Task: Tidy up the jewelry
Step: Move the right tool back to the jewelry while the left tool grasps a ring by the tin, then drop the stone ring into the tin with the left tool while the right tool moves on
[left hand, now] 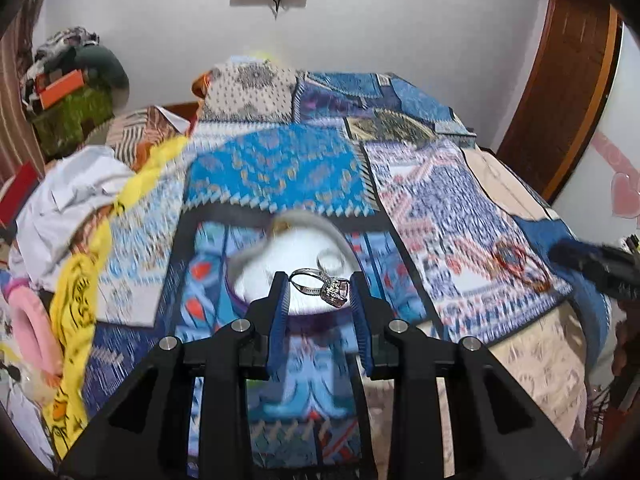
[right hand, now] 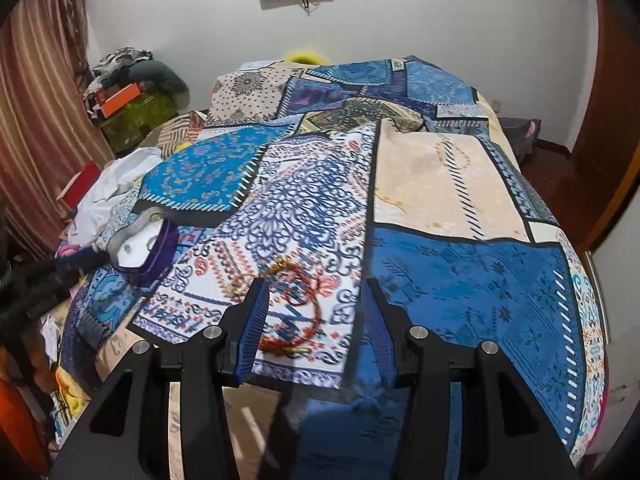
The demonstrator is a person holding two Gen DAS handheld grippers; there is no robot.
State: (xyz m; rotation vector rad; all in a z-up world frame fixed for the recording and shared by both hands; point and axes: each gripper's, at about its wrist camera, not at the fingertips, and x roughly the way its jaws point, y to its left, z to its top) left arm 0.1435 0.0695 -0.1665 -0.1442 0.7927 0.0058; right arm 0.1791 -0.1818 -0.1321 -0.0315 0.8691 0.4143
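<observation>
My left gripper (left hand: 319, 286) is clamped on a silver ring with a large stone (left hand: 320, 286), the band pressed against one blue pad and the stone setting against the other, so the ring hangs crosswise between my fingertips. It sits just above the white lining of an open purple jewelry box (left hand: 288, 276), whose gray lid stands up at about 12 o'clock from the ring; a second plain ring (left hand: 330, 259) lies inside the box at roughly 1 o'clock. My right gripper (right hand: 316, 294) is spread wide and holds nothing, hovering over the patchwork bedspread (right hand: 460, 280). A red beaded bracelet (right hand: 298, 308) lies on the cloth between and just beyond its fingers, with a thin gold bangle (right hand: 240, 284) touching it at about 10 o'clock. From the right wrist view, the box sits far off at 10 o'clock, near a crumpled white cloth (right hand: 116, 188).
</observation>
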